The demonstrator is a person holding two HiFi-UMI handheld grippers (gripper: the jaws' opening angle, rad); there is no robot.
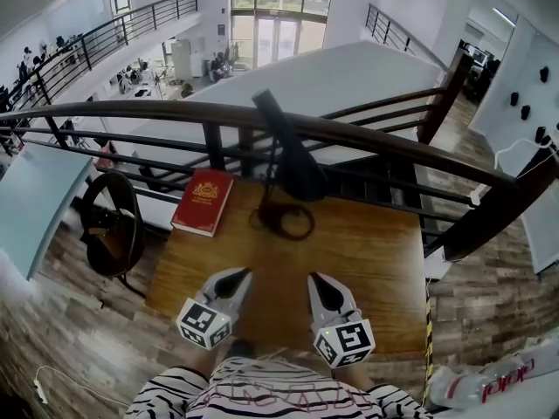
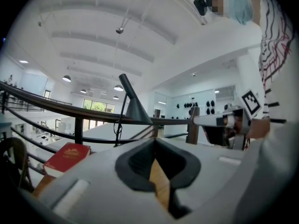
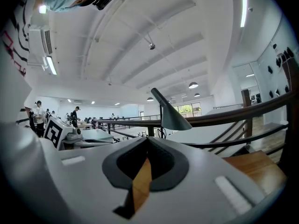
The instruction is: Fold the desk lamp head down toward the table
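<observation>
At table's [image 1: 376,269] near edge, shut left tongs [image 1: 239,275] and right tongs [image 1: 315,280] face lamp [image 1: 293,157].

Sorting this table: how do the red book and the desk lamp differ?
The red book lies flat; the desk lamp stands upright, head raised. The book is red with a gold emblem; the lamp is dark. The book is at the far left corner; the lamp nearer the middle. Both rest on the wooden table by the railing.
</observation>
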